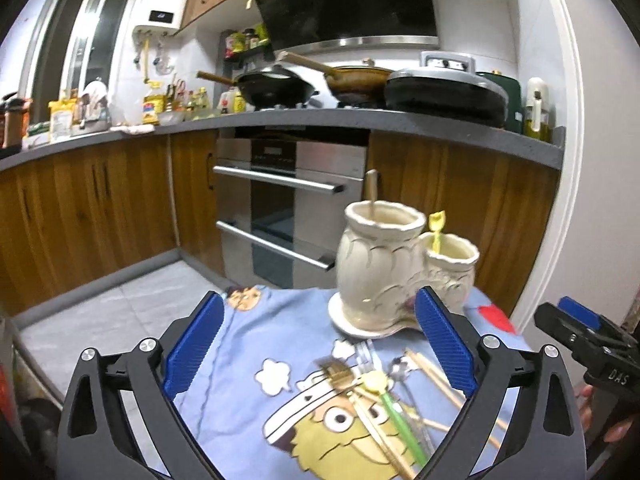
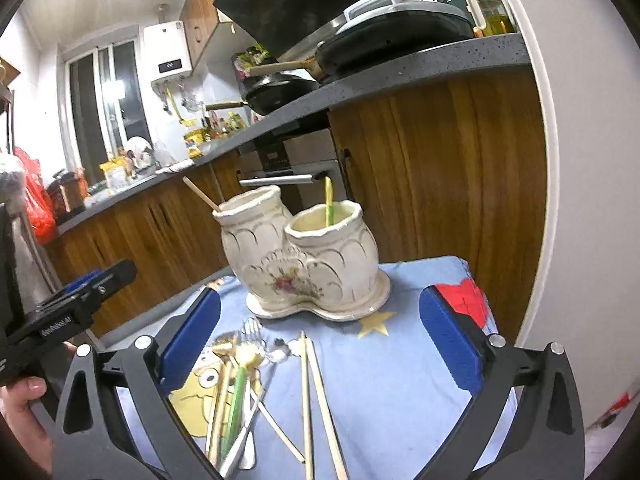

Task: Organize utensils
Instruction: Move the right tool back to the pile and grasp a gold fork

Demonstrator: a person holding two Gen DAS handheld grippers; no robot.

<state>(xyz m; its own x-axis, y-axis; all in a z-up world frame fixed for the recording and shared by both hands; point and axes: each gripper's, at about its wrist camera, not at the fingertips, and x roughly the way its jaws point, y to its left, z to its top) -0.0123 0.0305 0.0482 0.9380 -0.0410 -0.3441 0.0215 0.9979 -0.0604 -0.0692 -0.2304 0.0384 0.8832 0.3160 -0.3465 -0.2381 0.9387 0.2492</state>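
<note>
On the cloth: the scene was laid out on a blue cartoon cloth (image 2: 400, 368) before wood cabinets (image 1: 100, 208) and an oven (image 1: 288, 200).
Left gripper (image 1: 320, 344): its fingers were held wide apart and nothing was clasped between them; it was aimed at the cloth's left part, with the pile seen low between the pads.
Pile (image 2: 244, 392): forks, spoons, a green-handled piece and loose chopsticks (image 2: 316, 400) were left crossed over one another, near the holder and in front of it.
Holder (image 2: 304, 256): a cream twin-pot holder was stood upright on its saucer at the cloth's far side; a wooden stick (image 2: 200, 196) was already leaned in the taller pot, a green-yellow piece (image 2: 329, 200) in the shorter.
Right gripper (image 2: 320, 352): its fingers were likewise spread, with nothing gripped; the chopsticks were seen just below them.
Stage: sorting was judged barely begun, most utensils being still on the cloth.
Risk, pile: several crossed pieces might be caught at once, or a neighbour flicked off the edge, because they overlap.
Risk, holder: it might be knocked or tipped if a finger were swung close.
Risk, cloth: it might be dragged if pads scraped it.
</note>
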